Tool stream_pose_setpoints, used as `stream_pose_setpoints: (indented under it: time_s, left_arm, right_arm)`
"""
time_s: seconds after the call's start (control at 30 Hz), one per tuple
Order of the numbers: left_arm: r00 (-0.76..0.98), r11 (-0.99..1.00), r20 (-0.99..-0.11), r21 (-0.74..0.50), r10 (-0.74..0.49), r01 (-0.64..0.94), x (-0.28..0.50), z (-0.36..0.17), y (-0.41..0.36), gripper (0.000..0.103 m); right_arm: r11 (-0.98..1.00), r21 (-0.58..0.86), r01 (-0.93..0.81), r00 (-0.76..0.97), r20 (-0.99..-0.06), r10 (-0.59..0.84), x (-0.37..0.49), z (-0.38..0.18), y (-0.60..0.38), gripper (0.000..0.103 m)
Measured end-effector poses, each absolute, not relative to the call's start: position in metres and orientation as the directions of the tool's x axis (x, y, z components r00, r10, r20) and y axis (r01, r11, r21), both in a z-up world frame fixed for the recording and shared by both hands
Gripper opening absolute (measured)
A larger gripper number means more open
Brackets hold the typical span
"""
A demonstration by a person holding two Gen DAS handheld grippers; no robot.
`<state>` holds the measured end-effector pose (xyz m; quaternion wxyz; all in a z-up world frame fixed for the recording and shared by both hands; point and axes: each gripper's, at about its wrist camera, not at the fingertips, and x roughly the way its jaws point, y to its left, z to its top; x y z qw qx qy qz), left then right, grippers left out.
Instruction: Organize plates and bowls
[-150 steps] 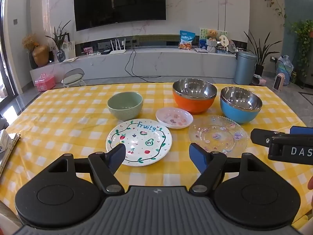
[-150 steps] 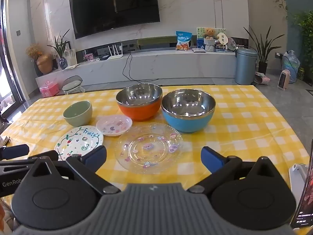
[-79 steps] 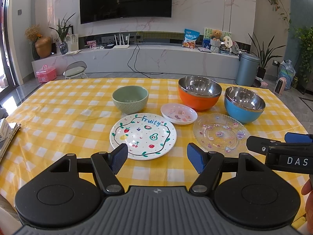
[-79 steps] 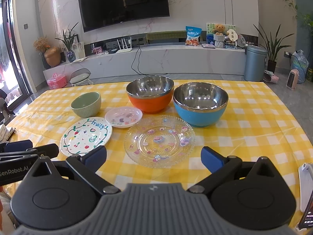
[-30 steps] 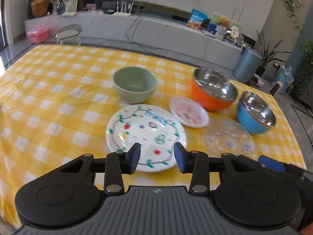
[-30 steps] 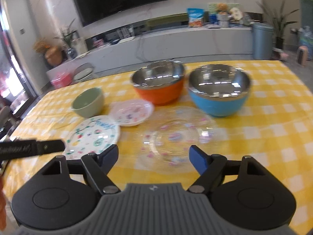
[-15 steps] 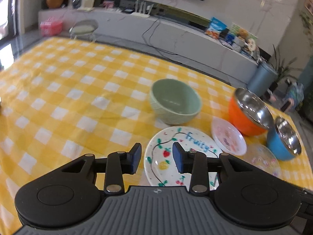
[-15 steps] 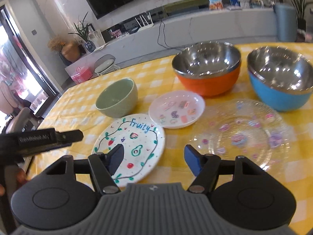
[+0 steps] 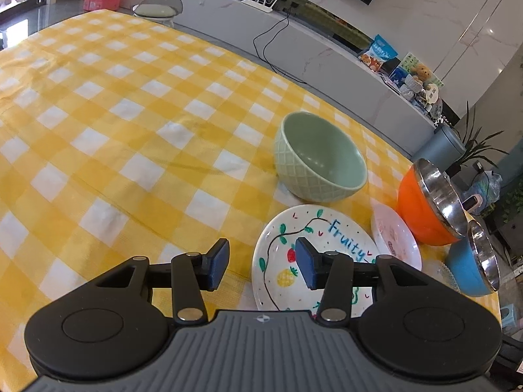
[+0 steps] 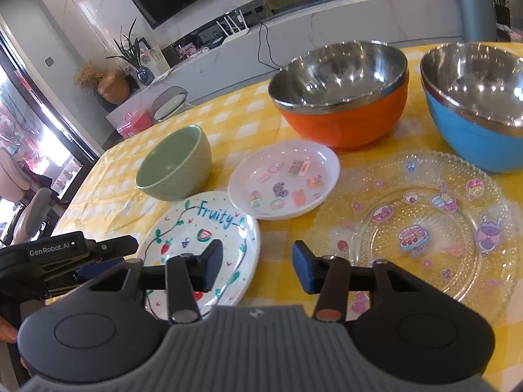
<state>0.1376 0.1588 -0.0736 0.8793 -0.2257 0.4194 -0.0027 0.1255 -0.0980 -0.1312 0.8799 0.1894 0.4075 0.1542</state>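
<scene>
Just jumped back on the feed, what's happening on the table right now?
A person with a gripper in each hand is about to sort dishes on the yellow checked tablecloth. The left gripper is open, hovering at the near-left edge of the Fruity plate. The right gripper is open too, over the gap between that plate and the clear glass plate. Nothing is held or stacked: the green bowl, small pink plate, orange bowl and blue bowl sit separately.
</scene>
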Motion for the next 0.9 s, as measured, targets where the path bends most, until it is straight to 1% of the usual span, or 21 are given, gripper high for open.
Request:
stream_pose_setpoints:
  time_s: [0.2, 0.27, 0.33, 0.43, 0.5, 0.6, 0.67, 0.7, 0.73, 0.83, 0.9]
  left_arm:
    - [0.646, 0.883, -0.732, -0.428, -0.216, -0.190, 0.140, -0.080, 0.161, 0.054]
    - [0.646, 0.881, -0.730, -0.434, -0.224, -0.186, 0.141, -0.082, 0.161, 0.054]
    - [0.649, 0.882, -0.725, -0.437, -0.230, -0.176, 0.141, -0.083, 0.160, 0.054]
    - [0.648, 0.881, -0.722, -0.444, -0.243, -0.165, 0.141, -0.084, 0.158, 0.053]
    - [0.652, 0.881, -0.718, -0.444, -0.242, -0.162, 0.141, -0.085, 0.158, 0.051]
    - [0.656, 0.879, -0.713, -0.450, -0.247, -0.159, 0.142, -0.086, 0.158, 0.044]
    - [0.648, 0.880, -0.716, -0.452, -0.261, -0.146, 0.142, -0.086, 0.156, 0.033]
    - [0.648, 0.882, -0.717, -0.448, -0.257, -0.145, 0.142, -0.086, 0.155, 0.033]
    - [0.648, 0.888, -0.719, -0.438, -0.252, -0.141, 0.142, -0.086, 0.155, 0.031]
    - [0.649, 0.888, -0.720, -0.435, -0.246, -0.146, 0.141, -0.086, 0.155, 0.026]
    - [0.648, 0.891, -0.723, -0.429, -0.240, -0.149, 0.141, -0.086, 0.155, 0.022]
  right_arm:
    - [0.882, 0.447, -0.152, 0.634, -0.641, 0.434, 0.126, -0.132, -0.095, 0.046]
    - [0.875, 0.459, -0.155, 0.632, -0.634, 0.445, 0.126, -0.133, -0.096, 0.043]
    - [0.865, 0.478, -0.152, 0.621, -0.635, 0.460, 0.127, -0.135, -0.097, 0.038]
    - [0.851, 0.506, -0.141, 0.613, -0.630, 0.477, 0.128, -0.139, -0.098, 0.037]
    - [0.850, 0.507, -0.143, 0.613, -0.629, 0.479, 0.129, -0.139, -0.098, 0.037]
    - [0.841, 0.523, -0.139, 0.614, -0.621, 0.487, 0.129, -0.141, -0.099, 0.037]
    - [0.832, 0.537, -0.140, 0.606, -0.618, 0.501, 0.129, -0.142, -0.099, 0.031]
    - [0.826, 0.545, -0.141, 0.597, -0.619, 0.510, 0.129, -0.144, -0.098, 0.023]
    - [0.828, 0.544, -0.136, 0.603, -0.618, 0.505, 0.129, -0.144, -0.098, 0.020]
    - [0.835, 0.535, -0.130, 0.606, -0.624, 0.494, 0.129, -0.144, -0.098, 0.014]
    - [0.831, 0.543, -0.121, 0.607, -0.622, 0.495, 0.129, -0.145, -0.098, 0.013]
